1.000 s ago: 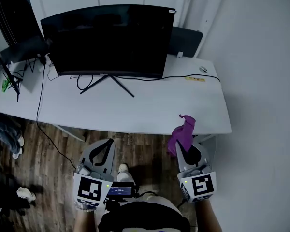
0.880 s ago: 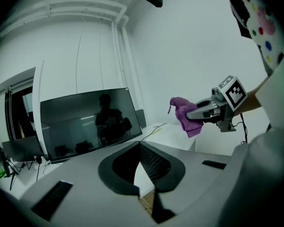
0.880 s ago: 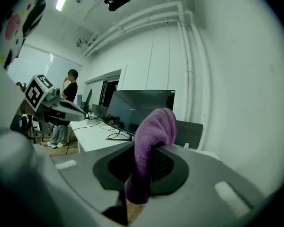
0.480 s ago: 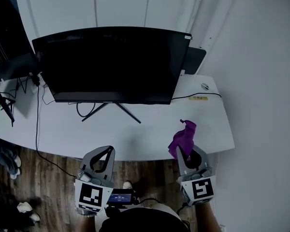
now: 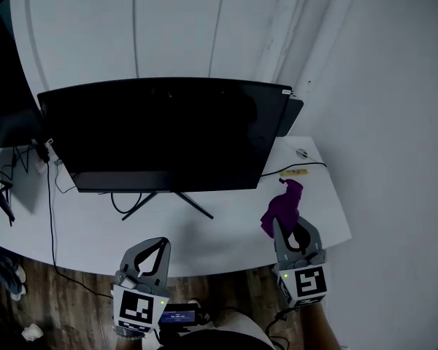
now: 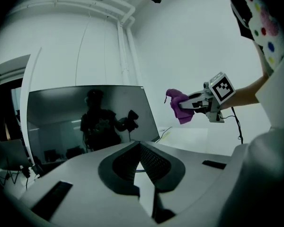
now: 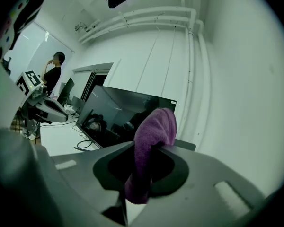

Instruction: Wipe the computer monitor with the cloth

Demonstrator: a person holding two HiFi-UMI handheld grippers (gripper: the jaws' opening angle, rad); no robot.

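A wide black curved monitor [image 5: 164, 133] stands dark on the white desk [image 5: 226, 228], on a thin splayed stand [image 5: 171, 201]. My right gripper [image 5: 285, 221] is shut on a purple cloth [image 5: 282, 207], which sticks up above the desk's right front, apart from the screen. In the right gripper view the purple cloth [image 7: 149, 150] fills the jaws, with the monitor [image 7: 118, 119] beyond. My left gripper [image 5: 158, 245] hangs at the desk's front edge, shut with nothing in it. From the left gripper view the monitor [image 6: 90, 122] is ahead and the cloth [image 6: 179, 105] is at the right.
Black cables [image 5: 52, 195] trail over the desk's left part and down to the wood floor [image 5: 36, 297]. A small yellow item [image 5: 293, 172] and a cable lie on the desk right of the monitor. A second dark screen [image 5: 11, 126] stands at far left. White wall behind.
The view has tilted up and come closer to the desk, so the monitor now sits lower and larger. Both grippers moved forward; the cloth is now over the desk's right front.
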